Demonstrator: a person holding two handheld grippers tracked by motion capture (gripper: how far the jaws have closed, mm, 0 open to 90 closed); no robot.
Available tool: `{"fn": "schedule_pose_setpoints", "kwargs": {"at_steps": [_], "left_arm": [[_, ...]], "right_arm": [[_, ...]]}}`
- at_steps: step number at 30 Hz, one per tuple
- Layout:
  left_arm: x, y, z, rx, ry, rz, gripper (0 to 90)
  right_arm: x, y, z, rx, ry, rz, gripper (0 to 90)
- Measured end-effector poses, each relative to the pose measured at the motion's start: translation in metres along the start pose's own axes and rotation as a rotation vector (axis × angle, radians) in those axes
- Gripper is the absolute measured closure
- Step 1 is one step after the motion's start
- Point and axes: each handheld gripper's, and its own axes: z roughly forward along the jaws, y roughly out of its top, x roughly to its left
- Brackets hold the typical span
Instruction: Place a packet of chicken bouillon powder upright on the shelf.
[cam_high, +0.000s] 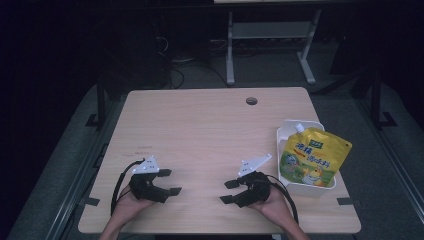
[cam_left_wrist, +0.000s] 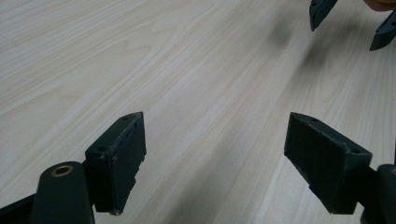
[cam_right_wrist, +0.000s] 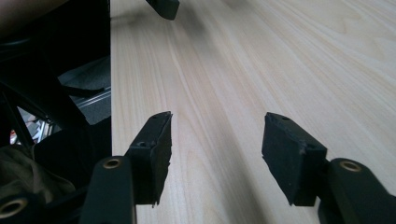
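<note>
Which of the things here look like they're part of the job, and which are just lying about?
Likely part of the job:
- yellow spouted pouch
- white tray it lies in
- left gripper, open
- right gripper, open

Just there:
- wooden table
- round hole in the tabletop
- white frame behind the table

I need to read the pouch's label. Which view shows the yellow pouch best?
The high view: the yellow pouch lies in a white tray at the table's right edge, label up. Both gripper views look along bare wooden tabletop instead.
</note>
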Motion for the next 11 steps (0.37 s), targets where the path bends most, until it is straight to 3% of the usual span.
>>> {"fn": "schedule_pose_setpoints", "kwargs": {"at_steps": [11], "left_arm": [[-0.0003, -0.0004, 0.0006, 0.000, 0.000, -0.001, 20.3]], "right_arm": [[-0.0009, -0.0021, 0.0041, 0.014, -0.001, 0.002, 38.8]]}}
